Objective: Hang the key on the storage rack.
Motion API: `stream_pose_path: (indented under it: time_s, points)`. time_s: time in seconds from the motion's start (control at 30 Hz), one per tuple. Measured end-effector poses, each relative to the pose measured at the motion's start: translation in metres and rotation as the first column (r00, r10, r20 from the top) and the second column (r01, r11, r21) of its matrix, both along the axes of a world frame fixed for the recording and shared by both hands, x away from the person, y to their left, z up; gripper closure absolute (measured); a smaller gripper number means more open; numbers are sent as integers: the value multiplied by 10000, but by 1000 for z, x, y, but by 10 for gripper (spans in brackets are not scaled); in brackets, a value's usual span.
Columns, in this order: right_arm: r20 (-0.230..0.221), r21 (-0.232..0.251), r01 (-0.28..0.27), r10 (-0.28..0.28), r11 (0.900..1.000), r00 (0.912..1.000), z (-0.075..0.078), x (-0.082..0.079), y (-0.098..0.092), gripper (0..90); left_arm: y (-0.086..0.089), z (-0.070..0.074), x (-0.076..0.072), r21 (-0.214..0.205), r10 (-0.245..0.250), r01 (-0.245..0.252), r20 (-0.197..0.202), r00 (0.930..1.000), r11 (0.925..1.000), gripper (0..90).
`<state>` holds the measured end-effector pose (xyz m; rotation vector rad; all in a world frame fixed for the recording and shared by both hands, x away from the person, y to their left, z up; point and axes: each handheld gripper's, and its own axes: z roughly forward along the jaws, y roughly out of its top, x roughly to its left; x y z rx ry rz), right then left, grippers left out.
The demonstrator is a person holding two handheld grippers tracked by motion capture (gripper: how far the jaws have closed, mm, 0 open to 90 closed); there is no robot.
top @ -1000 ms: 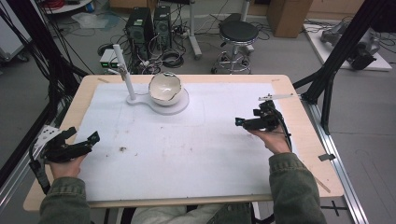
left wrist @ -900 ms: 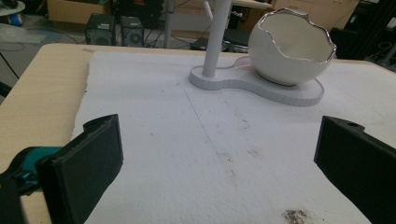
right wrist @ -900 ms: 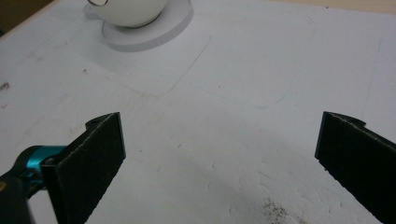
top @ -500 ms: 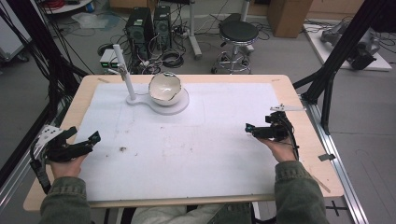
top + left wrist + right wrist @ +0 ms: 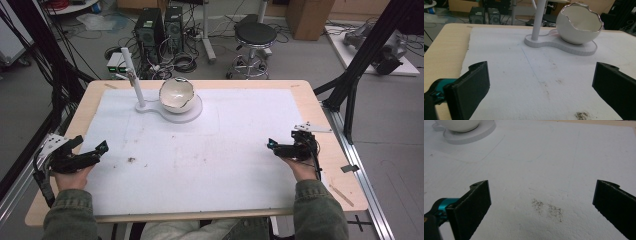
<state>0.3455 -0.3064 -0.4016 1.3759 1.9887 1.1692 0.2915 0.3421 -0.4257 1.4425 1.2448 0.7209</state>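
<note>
- Claws rest at opposite sides of the tabletop [image 5: 320,107]: the left claw [image 5: 92,152] at about 8 o'clock on the white foam sheet [image 5: 225,150], the right claw [image 5: 274,146] at about 4 o'clock.
- Both are spread wide with nothing between the jaws; each gripper view shows only bare foam between its two black pads.
- The nearest thing to work on is the white egg-shaped bowl [image 5: 176,93] with a jagged rim, sitting on a flat white base [image 5: 192,111] at about 11 o'clock on the sheet, near the far edge.
- An upright white post [image 5: 134,80] rises from the same base, just beside the bowl on its 9 o'clock side.
- From the left claw the bowl lies toward 1 o'clock, and in the left gripper view the bowl [image 5: 579,25] stands ahead and to the right of the gap between the jaws, its opening tilted towards that camera.
- From the right claw it lies toward 10 o'clock, well apart; the right gripper view catches the bowl's underside [image 5: 457,125] and base at the top left corner.
- The left hand looks somewhat nearer, so a reach would most likely fall to it.
- The base's long axis runs roughly 9 to 3 o'clock, post end toward the left.
- A small dark smudge [image 5: 132,160] lies on the foam near the left claw.
</note>
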Motion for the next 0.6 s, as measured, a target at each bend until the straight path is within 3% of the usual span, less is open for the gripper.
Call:
stream_pose_path:
  time_s: [0.6]
  points:
    - [264, -68, 633, -631, 9980, 9977, -9, -17, -8, 5, 0, 0, 2, -16, -86, 86, 0, 10000, 10000, 17]
